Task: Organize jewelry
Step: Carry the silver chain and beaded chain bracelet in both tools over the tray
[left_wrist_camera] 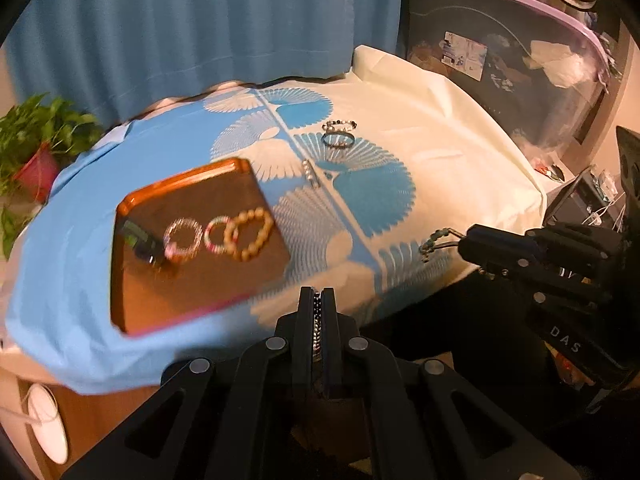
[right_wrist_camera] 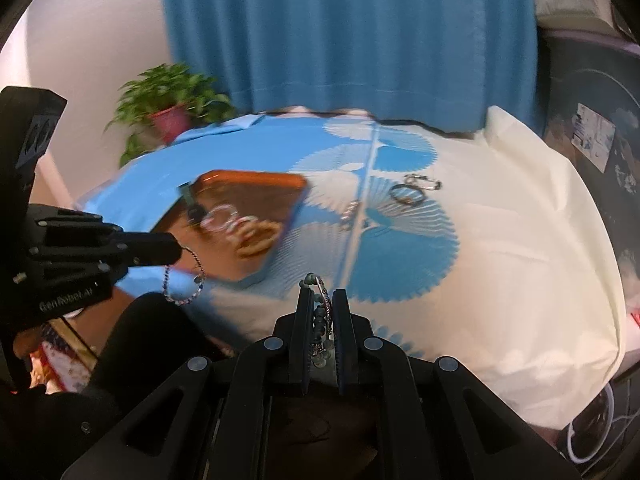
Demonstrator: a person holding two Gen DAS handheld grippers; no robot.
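An orange-brown tray (left_wrist_camera: 168, 300) lies on the blue and cream cloth and holds a clear crystal bracelet (left_wrist_camera: 184, 236), a pink one (left_wrist_camera: 212, 236) and a wooden-bead one (left_wrist_camera: 250, 234). My left gripper (left_wrist_camera: 318, 300) is shut on a thin beaded chain bracelet (right_wrist_camera: 184, 284), which dangles from it off the table's front edge, near the tray (right_wrist_camera: 248, 188). My right gripper (right_wrist_camera: 324, 300) is shut on a green-bead and silver-wire bracelet (right_wrist_camera: 320, 300), also at the front edge; it reaches in from the right (left_wrist_camera: 460, 242). Two more bracelets (left_wrist_camera: 339, 133) and a small pearl piece (left_wrist_camera: 310, 172) rest on the cloth.
A dark green clip-like item (left_wrist_camera: 140, 240) lies at the tray's left side. A potted plant (right_wrist_camera: 168, 108) stands at the back left and a blue curtain (left_wrist_camera: 200, 20) hangs behind the table. A dark cluttered container (left_wrist_camera: 500, 60) borders the right. A white slipper (left_wrist_camera: 48, 420) lies on the floor.
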